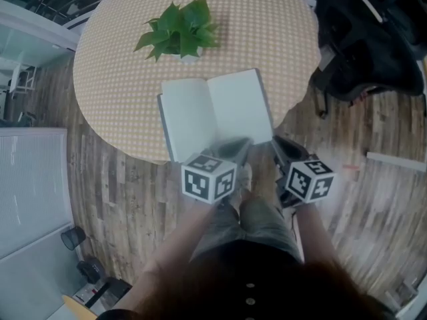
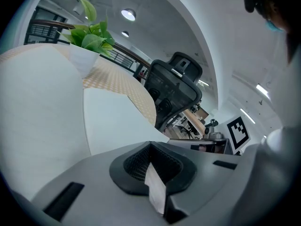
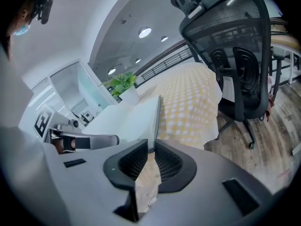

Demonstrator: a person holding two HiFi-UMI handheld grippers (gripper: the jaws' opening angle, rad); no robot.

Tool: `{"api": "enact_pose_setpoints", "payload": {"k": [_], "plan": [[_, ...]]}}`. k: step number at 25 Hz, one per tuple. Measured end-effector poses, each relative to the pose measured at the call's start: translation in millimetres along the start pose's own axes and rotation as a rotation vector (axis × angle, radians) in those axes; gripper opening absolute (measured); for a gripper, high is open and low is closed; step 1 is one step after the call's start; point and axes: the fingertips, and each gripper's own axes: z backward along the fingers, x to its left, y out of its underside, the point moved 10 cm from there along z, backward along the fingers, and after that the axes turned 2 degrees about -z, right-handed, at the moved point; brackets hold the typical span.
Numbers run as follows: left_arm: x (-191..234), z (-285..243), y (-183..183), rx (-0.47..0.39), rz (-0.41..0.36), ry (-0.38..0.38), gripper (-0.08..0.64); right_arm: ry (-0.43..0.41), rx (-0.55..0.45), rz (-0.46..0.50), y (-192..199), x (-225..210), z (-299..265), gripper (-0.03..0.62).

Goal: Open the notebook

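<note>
Open notebook [image 1: 200, 115] lying flat near the front rim of a round checked table [image 1: 120, 59], with a gripper at each side of its near edge.
The left gripper [image 1: 232, 147] is blurred and hides part of the notebook's near edge; its jaws meet at the tips, and I can't tell whether the white sliver behind them is a caught page. The notebook sits just in front of the potted plant [image 1: 179, 31], blank pages up, spine pointing away toward the plant, its spread running left to right. The right gripper [image 1: 280, 144] has its jaws slightly apart, with the notebook's right edge at their mouth, unpinched. A black chair [image 1: 373, 39] is cut off at far right.
</note>
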Motion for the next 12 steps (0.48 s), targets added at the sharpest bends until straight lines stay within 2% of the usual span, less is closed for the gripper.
{"api": "enact_pose_setpoints", "payload": {"k": [12], "plan": [[1.4, -1.0, 5.1, 0.015, 0.006, -0.001, 0.011, 0.051, 0.011, -0.041, 9.3, -8.1, -8.3, 0.054]]}}
